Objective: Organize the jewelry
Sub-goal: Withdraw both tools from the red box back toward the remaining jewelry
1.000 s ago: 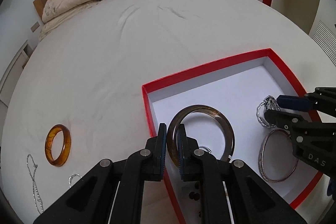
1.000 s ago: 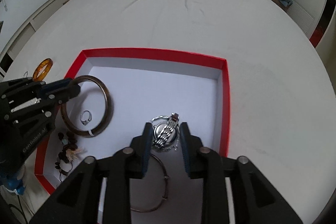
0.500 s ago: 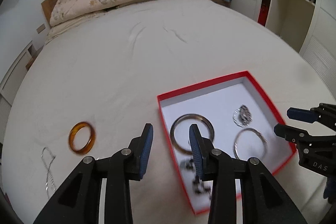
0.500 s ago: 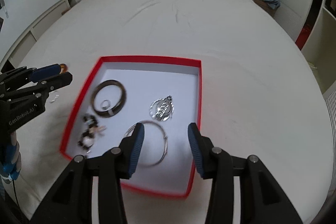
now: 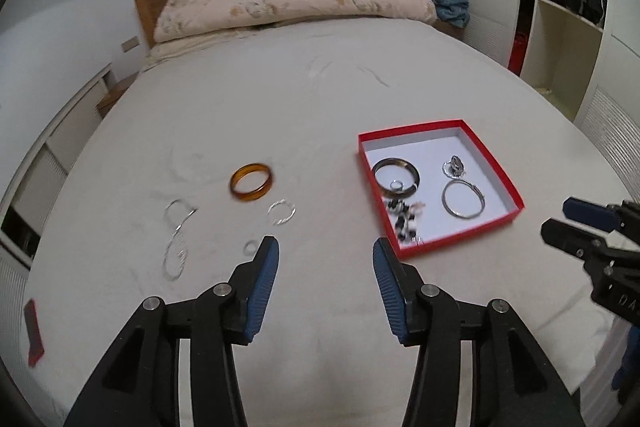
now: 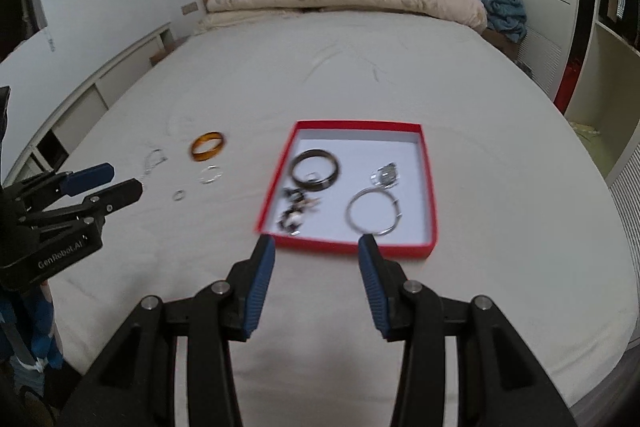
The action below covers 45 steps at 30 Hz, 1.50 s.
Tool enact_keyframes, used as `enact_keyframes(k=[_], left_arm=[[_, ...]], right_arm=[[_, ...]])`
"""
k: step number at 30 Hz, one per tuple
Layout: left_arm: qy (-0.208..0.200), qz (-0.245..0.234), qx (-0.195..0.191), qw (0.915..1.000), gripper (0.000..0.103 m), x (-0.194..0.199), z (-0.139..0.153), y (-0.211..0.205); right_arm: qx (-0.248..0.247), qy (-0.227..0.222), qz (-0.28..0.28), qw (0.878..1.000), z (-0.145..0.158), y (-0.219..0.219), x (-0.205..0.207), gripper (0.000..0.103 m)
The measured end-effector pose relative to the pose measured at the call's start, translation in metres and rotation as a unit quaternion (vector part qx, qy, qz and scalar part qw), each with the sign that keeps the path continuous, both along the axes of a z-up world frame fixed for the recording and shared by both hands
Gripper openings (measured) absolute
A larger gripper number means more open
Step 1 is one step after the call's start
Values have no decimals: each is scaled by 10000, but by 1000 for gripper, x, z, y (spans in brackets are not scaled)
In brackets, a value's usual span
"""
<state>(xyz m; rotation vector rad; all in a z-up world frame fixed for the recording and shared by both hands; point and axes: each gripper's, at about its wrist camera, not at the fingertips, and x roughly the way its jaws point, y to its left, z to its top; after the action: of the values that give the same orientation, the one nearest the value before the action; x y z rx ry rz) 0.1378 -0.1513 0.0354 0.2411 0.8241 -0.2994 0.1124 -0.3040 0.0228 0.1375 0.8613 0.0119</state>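
Both tools are spread wide and hold nothing. The round orange glass bangle (image 5: 252,182) lies flat on the white bed (image 5: 280,99), left of the red cardboard box (image 5: 496,167). The left tool (image 5: 323,259) is nearer to it than the right tool (image 6: 314,254).

Counted inside one red box (image 6: 427,187): one dark bangle (image 6: 315,169), one small ring (image 5: 396,184), one thin silver bangle (image 6: 373,214), one silver watch (image 6: 386,175), one beaded cluster (image 6: 297,211). Counted on the bed (image 6: 360,75): one amber bangle (image 6: 207,145), one silver hoop (image 5: 282,213), one small silver ring (image 6: 179,195), one silver chain (image 5: 177,243).
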Motion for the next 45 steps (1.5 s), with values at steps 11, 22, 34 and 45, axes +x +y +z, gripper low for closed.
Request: enact_keyframes(k=[11, 22, 34, 45], left_arm=[[-537, 320, -22, 9980, 59, -81, 46, 44], [-883, 759, -420, 9923, 64, -121, 68, 102], [-1040, 1121, -524, 9869, 64, -129, 73, 134], [-855, 1383, -418, 9858, 64, -116, 59, 137]], right_arm=[[5, -508, 250, 9984, 40, 63, -68, 41], [-201, -790, 420, 9958, 60, 112, -108, 42], [-488, -1000, 477, 9926, 77, 134, -127, 42], [-437, -1046, 172, 9934, 71, 114, -121, 42]])
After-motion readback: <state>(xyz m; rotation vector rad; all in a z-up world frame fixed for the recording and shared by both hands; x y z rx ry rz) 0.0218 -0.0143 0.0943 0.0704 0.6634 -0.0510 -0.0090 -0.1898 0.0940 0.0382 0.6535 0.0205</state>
